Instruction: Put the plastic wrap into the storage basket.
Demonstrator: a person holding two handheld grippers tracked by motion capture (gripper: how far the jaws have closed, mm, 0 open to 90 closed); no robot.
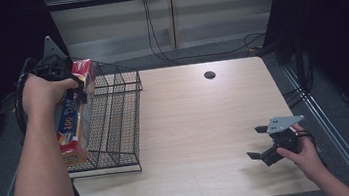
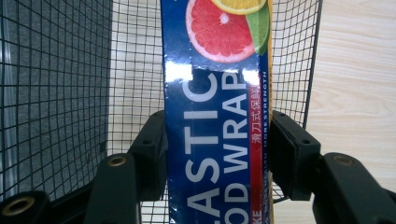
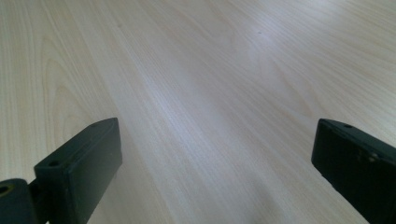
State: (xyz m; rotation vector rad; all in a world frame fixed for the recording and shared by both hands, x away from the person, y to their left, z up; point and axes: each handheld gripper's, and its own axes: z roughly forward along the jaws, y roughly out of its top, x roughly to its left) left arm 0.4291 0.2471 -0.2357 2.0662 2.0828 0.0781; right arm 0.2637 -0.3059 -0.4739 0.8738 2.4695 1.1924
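A long blue and red plastic wrap box (image 1: 74, 113) with a grapefruit picture (image 2: 215, 116) hangs over the left side of a black wire basket (image 1: 117, 116). My left gripper (image 1: 76, 87) is shut on it, a jaw pressing on each long side (image 2: 215, 154). The box points down into the basket, lengthwise along it. At the table's front right my right gripper (image 1: 258, 142) rests low over the wood with its jaws wide apart and nothing between them (image 3: 212, 163).
The light wooden table (image 1: 201, 125) has a round cable hole (image 1: 209, 75) near its back edge. The wire basket stands at the table's left edge, with grey floor beyond. Cables run along the floor behind and to the right.
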